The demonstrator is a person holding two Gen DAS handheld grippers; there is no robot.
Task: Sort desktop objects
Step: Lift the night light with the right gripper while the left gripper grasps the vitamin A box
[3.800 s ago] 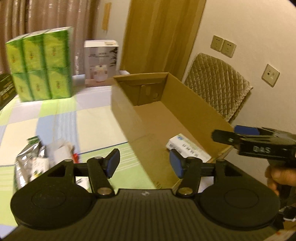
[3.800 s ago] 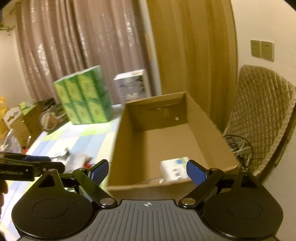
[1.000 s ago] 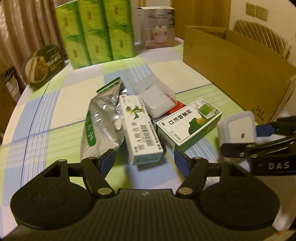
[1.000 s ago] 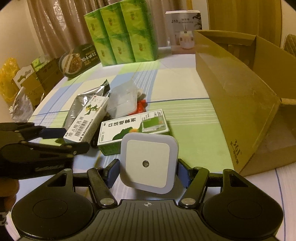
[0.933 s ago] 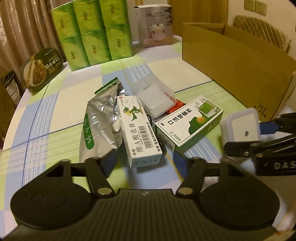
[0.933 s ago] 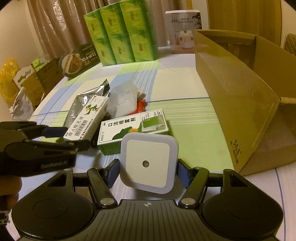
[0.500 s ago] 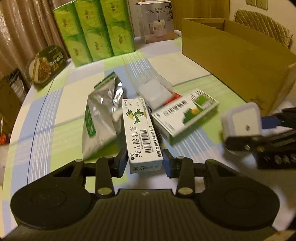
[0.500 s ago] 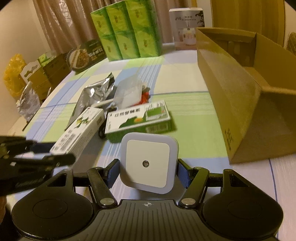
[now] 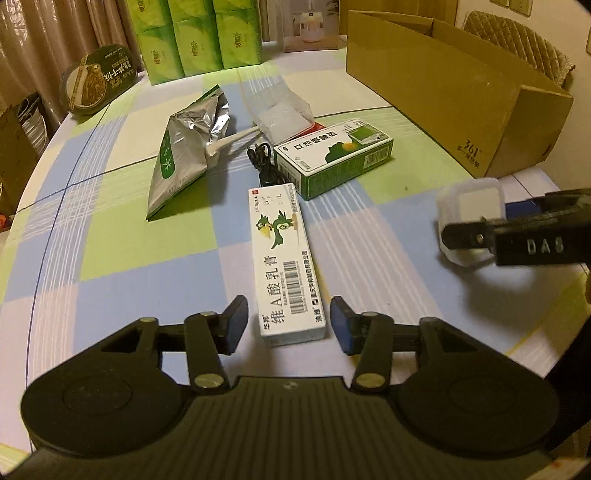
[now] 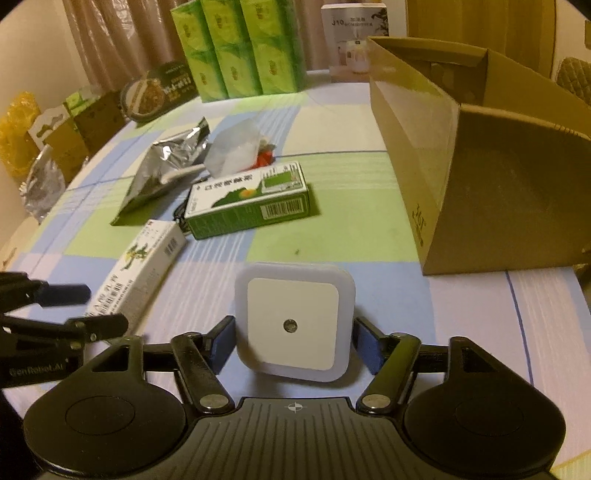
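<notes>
Ointment box [image 9: 288, 266]: released, flat near the surface's front edge, dragged clear of the pile.
Left tool [image 9: 286, 321]: opening, pads off.
Right tool [image 10: 291, 343]: opening around night light [image 10: 293, 325].

From my right claw's camera, my left claw [image 10: 70, 306] is blurred and cut by the frame's left edge. The black cable [image 9: 263, 164] runs under the green box [image 9: 334, 157]. The white box [image 9: 310, 26] at the table's far edge is cropped, its print unreadable.
</notes>
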